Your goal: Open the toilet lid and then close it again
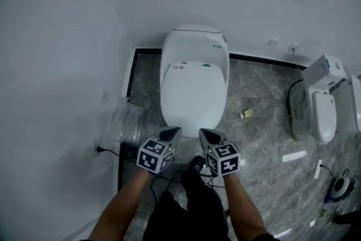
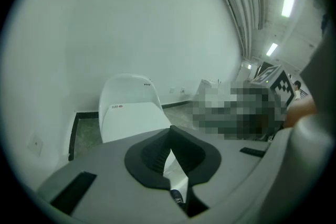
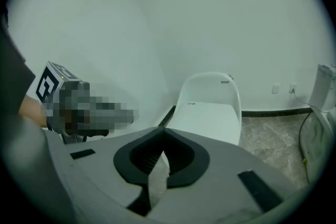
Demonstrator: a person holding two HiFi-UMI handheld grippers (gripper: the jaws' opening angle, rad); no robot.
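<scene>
A white toilet (image 1: 194, 59) stands against the wall with its lid (image 1: 193, 94) down flat; it also shows as the toilet (image 2: 131, 110) in the left gripper view and the toilet (image 3: 210, 107) in the right gripper view. My left gripper (image 1: 171, 134) and right gripper (image 1: 210, 135) hover side by side just in front of the lid's front edge, apart from it. Both point forward and down with tips together, shut and empty. In each gripper view the jaws meet at the tip, the left gripper (image 2: 170, 131) and right gripper (image 3: 163, 134) holding nothing.
A second toilet (image 1: 324, 104) stands to the right with cables and small items on the grey marble floor (image 1: 259, 138). A clear plastic bag (image 1: 127, 121) lies left of the toilet by the wall. A small yellow object (image 1: 246, 113) lies on the floor.
</scene>
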